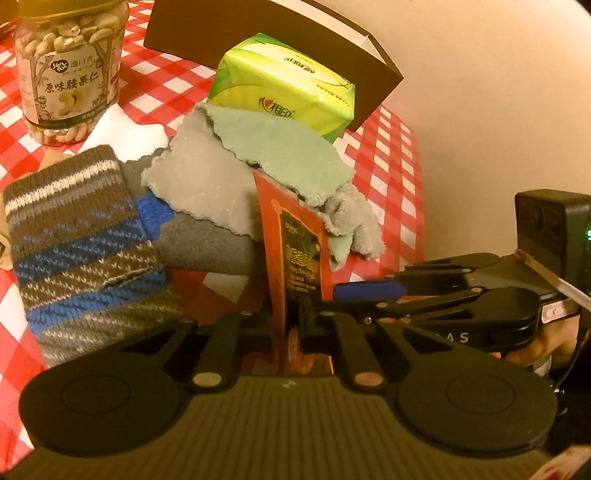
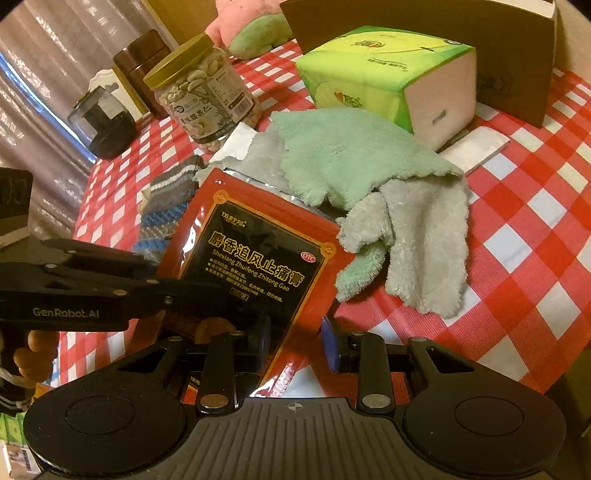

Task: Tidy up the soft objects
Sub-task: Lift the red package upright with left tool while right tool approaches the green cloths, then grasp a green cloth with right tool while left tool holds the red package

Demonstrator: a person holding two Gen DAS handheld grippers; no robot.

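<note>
Between the pads of the left gripper [image 1: 295,314] stands a flat red and black foil medicine pouch [image 1: 295,236], pinched on edge and held upright above the surface [image 1: 388,155], which wears a red and white checked cloth. From the right wrist view the same pouch [image 2: 258,266] faces the camera, its lower corner lying in the gap of the right gripper [image 2: 295,347], whose blue pads stand spread and apart from the foil. Just behind the pouch, at twelve o'clock, lies a crumpled mint-green and grey fleece cloth [image 2: 369,177]. At ten o'clock from it sits a folded brown, blue and white striped knit sock [image 1: 85,243]. A soft green pack of tissues [image 1: 288,85] rests at twelve o'clock beyond the cloth, against a brown cardboard box [image 1: 229,33]. A clear plastic jar of cashews with a gold lid [image 2: 203,92] stands at eleven o'clock.
</note>
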